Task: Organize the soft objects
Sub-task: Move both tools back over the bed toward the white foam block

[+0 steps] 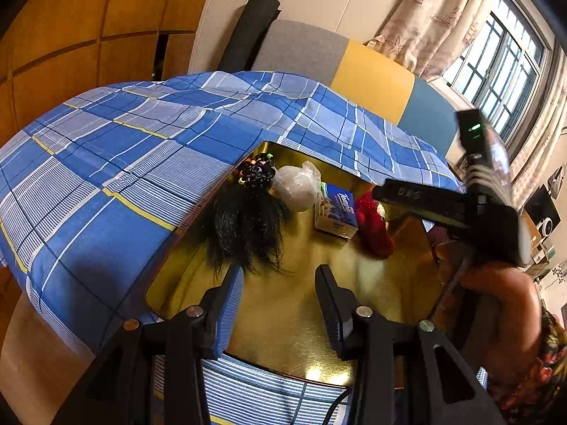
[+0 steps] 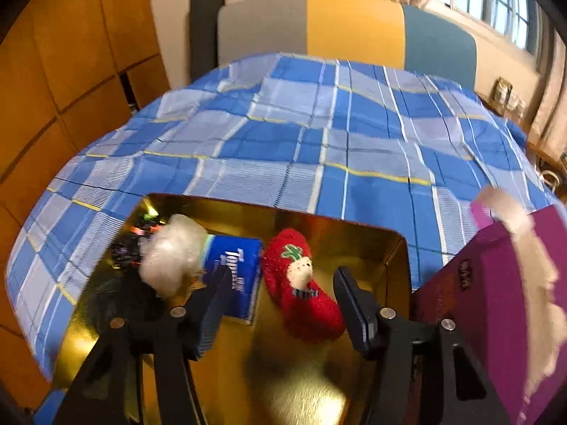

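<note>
A gold box [image 1: 283,336] lies open on the blue plaid bed sheet [image 1: 106,163]. In it are a black wig [image 1: 248,233] with coloured hair ties, a white plastic bag [image 1: 297,187], a blue tissue pack [image 1: 336,212] and a red snowman sock [image 2: 301,283]. My left gripper [image 1: 279,272] hangs open over the box's bare floor, with nothing between its fingers. My right gripper [image 2: 281,274] stands open above the sock, its pads apart from it. In the left wrist view the right gripper's fingers [image 1: 407,194] reach in just over the red sock [image 1: 372,226].
A purple lid [image 2: 496,301] with a cream fluffy item [image 2: 531,265] on it stands at the box's right edge. A grey, yellow and blue headboard [image 2: 354,24] is behind the bed, a wooden wardrobe [image 1: 71,35] to the left, a window [image 1: 496,71] to the right. A person's arm [image 1: 496,301] is at the right.
</note>
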Action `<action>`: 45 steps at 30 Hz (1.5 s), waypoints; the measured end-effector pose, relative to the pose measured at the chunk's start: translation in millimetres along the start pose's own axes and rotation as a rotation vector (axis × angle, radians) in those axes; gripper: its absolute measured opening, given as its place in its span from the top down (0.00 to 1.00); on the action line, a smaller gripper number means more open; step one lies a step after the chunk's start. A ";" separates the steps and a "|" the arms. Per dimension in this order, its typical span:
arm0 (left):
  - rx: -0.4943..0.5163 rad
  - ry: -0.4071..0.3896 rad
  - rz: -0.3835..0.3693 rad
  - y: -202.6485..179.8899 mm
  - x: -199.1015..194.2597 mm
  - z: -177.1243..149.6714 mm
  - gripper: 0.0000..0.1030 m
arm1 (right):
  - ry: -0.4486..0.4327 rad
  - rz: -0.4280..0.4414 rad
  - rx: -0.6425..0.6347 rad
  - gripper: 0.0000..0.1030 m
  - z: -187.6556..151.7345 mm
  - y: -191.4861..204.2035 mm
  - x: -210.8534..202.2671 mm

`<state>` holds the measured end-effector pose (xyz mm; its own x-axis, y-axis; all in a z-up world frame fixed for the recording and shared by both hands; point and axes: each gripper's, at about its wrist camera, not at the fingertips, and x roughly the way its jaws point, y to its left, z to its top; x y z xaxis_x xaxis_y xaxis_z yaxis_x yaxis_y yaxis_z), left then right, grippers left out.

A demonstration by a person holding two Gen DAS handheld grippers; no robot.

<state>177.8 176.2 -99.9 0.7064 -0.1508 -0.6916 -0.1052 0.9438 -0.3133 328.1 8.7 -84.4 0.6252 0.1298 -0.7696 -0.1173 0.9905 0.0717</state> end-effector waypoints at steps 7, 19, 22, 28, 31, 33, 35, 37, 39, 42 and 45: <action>0.010 0.028 -0.069 -8.6 3.3 -7.6 0.59 | -0.160 0.186 -0.104 0.16 -26.9 10.6 -86.3; 0.134 0.075 -0.135 -58.0 2.3 -33.4 0.59 | -0.257 0.123 -0.181 0.16 -105.1 -75.9 -170.8; 0.176 0.088 -0.168 -74.5 0.4 -43.4 0.59 | -0.261 -0.003 -0.167 0.16 -120.2 -111.9 -182.0; 0.280 0.115 -0.262 -114.4 -3.4 -63.8 0.59 | -0.164 -0.175 0.084 0.16 -138.9 -227.9 -180.5; 0.341 0.129 -0.312 -137.8 -7.4 -71.5 0.59 | -0.017 -0.234 0.217 0.16 -143.7 -288.5 -156.9; 0.379 0.147 -0.334 -155.9 -8.8 -75.0 0.59 | 0.080 -0.270 0.282 0.16 -146.7 -325.1 -140.2; 0.417 0.154 -0.355 -174.0 -11.6 -79.4 0.59 | 0.123 -0.277 0.337 0.16 -147.8 -357.1 -132.9; 0.453 0.163 -0.377 -192.3 -14.2 -85.1 0.59 | 0.133 -0.280 0.386 0.16 -145.3 -388.2 -129.9; 0.493 0.179 -0.395 -207.9 -15.5 -90.2 0.59 | 0.129 -0.298 0.406 0.16 -135.5 -412.8 -128.1; 0.550 0.195 -0.408 -232.2 -15.4 -97.6 0.59 | 0.097 -0.347 0.398 0.16 -121.3 -443.4 -124.8; 0.575 0.206 -0.426 -249.5 -15.5 -101.3 0.59 | 0.072 -0.399 0.373 0.10 -105.7 -470.8 -115.2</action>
<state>122.1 -86.7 -76.9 0.4525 -0.5364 -0.7124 0.5714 0.7877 -0.2302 229.8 -477.4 -96.6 0.5089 -0.2496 -0.8239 0.4075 0.9129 -0.0249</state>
